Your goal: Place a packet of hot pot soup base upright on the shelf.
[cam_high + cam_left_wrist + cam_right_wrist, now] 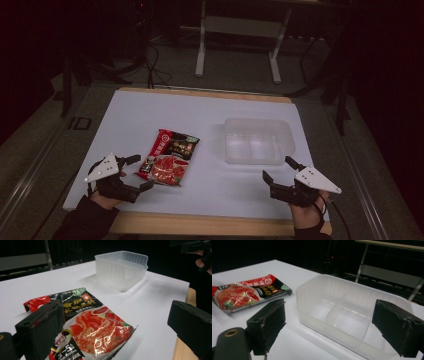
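Fingers of both grippers spread; left gripper point(136, 172) beside sauce packet point(170, 156).

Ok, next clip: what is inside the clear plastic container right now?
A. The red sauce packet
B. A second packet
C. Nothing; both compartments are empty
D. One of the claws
C: the clear plastic container has two bare compartments, while the red sauce packet lies flat on the white table to its left.

A white-topped table with pale wooden edges point(200, 224) stands on a grey carpeted floor point(235, 65) in a dim room with dark surroundings. Beyond it rises a white metal desk frame with two legs point(201, 47), and black cables point(152, 62) trail across the floor.
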Action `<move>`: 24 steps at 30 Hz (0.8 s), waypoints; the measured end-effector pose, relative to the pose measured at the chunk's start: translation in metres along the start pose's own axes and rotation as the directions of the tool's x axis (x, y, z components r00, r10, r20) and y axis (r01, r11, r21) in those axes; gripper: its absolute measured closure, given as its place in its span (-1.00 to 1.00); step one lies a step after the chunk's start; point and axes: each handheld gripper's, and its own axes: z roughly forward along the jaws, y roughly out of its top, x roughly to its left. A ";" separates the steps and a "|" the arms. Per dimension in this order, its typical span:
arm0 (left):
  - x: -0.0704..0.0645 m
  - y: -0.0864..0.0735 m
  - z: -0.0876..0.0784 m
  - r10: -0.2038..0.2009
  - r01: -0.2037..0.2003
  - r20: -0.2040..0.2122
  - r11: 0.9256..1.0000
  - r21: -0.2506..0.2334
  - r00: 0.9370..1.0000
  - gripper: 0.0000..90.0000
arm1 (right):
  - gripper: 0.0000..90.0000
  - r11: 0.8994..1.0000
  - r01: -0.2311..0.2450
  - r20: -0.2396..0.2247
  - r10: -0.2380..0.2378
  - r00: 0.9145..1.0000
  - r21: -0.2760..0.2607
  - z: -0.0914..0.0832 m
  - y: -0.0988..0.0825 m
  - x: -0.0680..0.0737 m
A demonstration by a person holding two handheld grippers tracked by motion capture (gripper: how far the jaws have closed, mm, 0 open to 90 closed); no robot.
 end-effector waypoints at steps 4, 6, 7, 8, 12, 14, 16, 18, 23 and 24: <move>-0.002 0.001 0.002 0.007 -0.008 0.016 1.000 0.022 1.000 -0.97 | -0.74 1.000 0.021 -0.001 -0.021 1.000 -0.006 0.000 0.000 0.003; -0.002 0.002 0.003 0.009 -0.010 0.023 0.999 0.032 1.000 -0.97 | -0.74 0.999 0.043 0.004 -0.043 0.999 -0.021 0.001 0.000 0.006; -0.002 0.003 0.003 0.009 -0.010 0.025 0.999 0.039 1.000 -0.97 | -0.74 0.999 0.047 0.005 -0.047 0.999 -0.014 0.001 0.001 0.007; -0.002 0.003 0.004 0.004 -0.005 0.031 0.999 0.040 1.000 -0.97 | -0.74 0.999 0.049 0.003 -0.049 0.999 -0.008 0.001 0.001 0.008; -0.001 0.009 0.005 0.015 -0.017 0.036 0.999 0.046 0.999 -0.97 | -0.70 0.999 0.041 -0.021 -0.041 0.999 -0.004 0.000 0.005 0.009; 0.000 0.012 0.004 0.013 -0.014 0.035 1.000 0.027 0.999 -0.96 | -0.70 0.999 0.044 -0.034 -0.044 0.998 -0.015 -0.001 0.007 0.010; 0.000 0.017 0.003 0.019 -0.020 0.025 1.000 0.007 0.999 -0.94 | -0.71 0.998 0.055 -0.044 -0.056 0.997 -0.028 -0.003 0.011 0.012; 0.001 0.024 0.003 0.028 -0.028 0.028 1.000 0.005 0.999 -0.94 | -0.74 0.994 0.094 -0.039 -0.097 0.995 -0.061 -0.006 0.014 0.018; 0.009 0.039 0.005 0.034 -0.034 0.037 0.999 0.007 0.999 -0.94 | -0.75 0.994 0.064 -0.059 -0.069 0.996 -0.091 -0.012 0.021 0.022; 0.010 0.042 0.006 0.037 -0.038 0.037 0.999 0.011 0.999 -0.95 | -0.75 0.994 0.060 -0.064 -0.067 0.996 -0.096 -0.013 0.022 0.022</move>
